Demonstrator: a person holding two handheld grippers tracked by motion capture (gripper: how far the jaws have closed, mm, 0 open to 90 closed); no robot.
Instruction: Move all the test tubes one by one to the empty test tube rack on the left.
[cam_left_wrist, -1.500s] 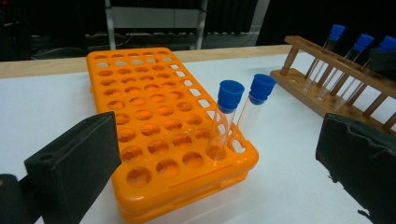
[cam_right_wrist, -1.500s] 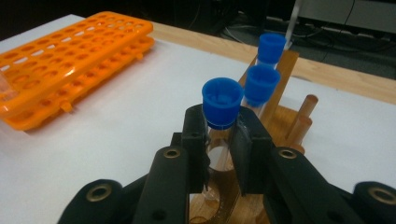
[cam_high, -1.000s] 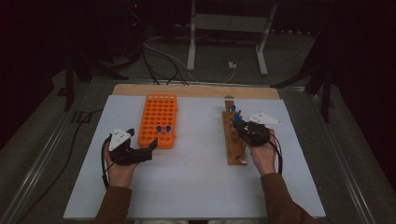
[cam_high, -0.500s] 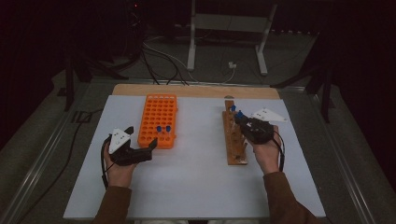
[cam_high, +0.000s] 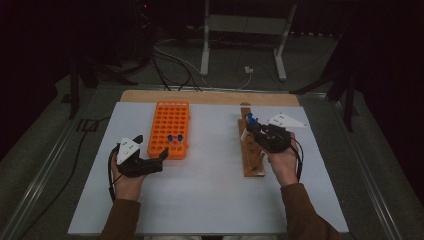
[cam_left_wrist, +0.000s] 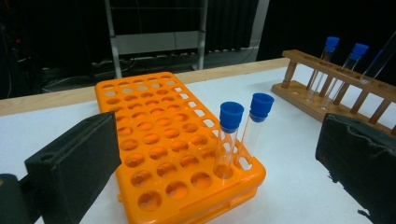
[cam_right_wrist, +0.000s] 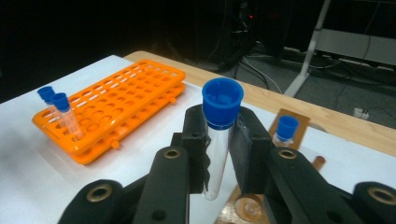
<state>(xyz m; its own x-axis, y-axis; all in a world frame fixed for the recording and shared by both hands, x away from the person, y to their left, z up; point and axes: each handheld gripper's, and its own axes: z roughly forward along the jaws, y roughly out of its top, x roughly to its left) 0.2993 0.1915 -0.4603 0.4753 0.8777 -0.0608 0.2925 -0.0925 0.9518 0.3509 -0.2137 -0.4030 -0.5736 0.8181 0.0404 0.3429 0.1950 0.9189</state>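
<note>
Nearest in the right gripper view, the right gripper (cam_right_wrist: 220, 149) has its jaws clamped on a clear test tube (cam_right_wrist: 217, 154) with a blue cap, the pads pressing its glass sides while its rounded bottom hangs free just above an empty hole of the wooden rack (cam_right_wrist: 289, 122). Against the earlier high views, this hand has risen a little over the rack, so the tube seems to have just been drawn out of its hole; by that reading the pull is done and the carry across to the orange rack (cam_high: 169, 128) is what remains. In the high view the right gripper (cam_high: 256, 131) sits over the middle of the wooden rack (cam_high: 248, 150), and the held tube is little more than a blue dot there, so whether it has fully cleared the wood is hard to judge from above. The left gripper (cam_high: 150, 159) rests on the white table (cam_high: 210, 190) just off the orange rack's near corner, jaws spread wide and holding nothing, in the same place as before. Its own view shows the two standing tubes (cam_left_wrist: 240, 135) already seated side by side in the orange rack's (cam_left_wrist: 154, 135) near corner. Farther off, the wooden rack (cam_left_wrist: 327, 93) holds at least two more capped tubes; a third slanting glass shape at the frame's edge is cut off and may be the lifted one.
</note>
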